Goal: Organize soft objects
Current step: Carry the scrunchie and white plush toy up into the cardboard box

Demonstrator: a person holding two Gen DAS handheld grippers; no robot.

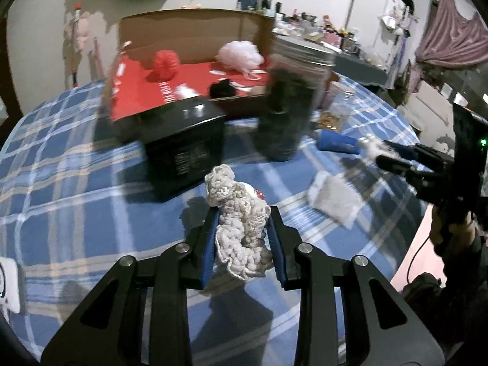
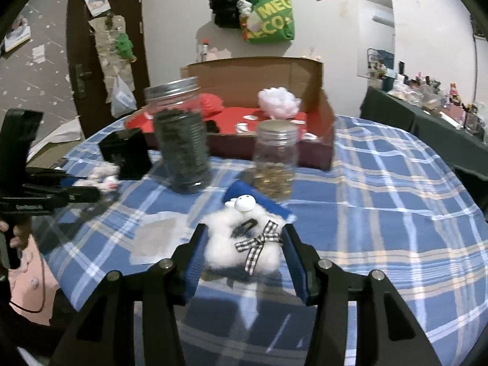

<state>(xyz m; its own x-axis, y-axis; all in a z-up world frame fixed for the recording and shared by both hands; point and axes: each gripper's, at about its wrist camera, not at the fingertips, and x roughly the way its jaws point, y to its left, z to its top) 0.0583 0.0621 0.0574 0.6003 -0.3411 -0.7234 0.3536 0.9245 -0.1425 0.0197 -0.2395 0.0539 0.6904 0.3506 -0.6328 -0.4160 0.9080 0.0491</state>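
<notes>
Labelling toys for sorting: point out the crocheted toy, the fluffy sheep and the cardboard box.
crocheted toy (image 1: 241,231), left wrist view, its knitted body
fluffy sheep (image 2: 225,244), right wrist view, its woolly body
cardboard box (image 2: 253,73), right wrist view, back wall

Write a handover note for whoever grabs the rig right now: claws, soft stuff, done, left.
Left claw: shut on a grey-white curly plush toy, held above the checked tablecloth.
Right claw: shut on a white fluffy toy with a checked bow, also off the table.
Cardboard box at the back already holds a red puff, a pink puff and a small black item.
Two jars and a black box stand between the claws and the cardboard box; steer around them.
Left: probably drop both toys in the cardboard box.
</notes>
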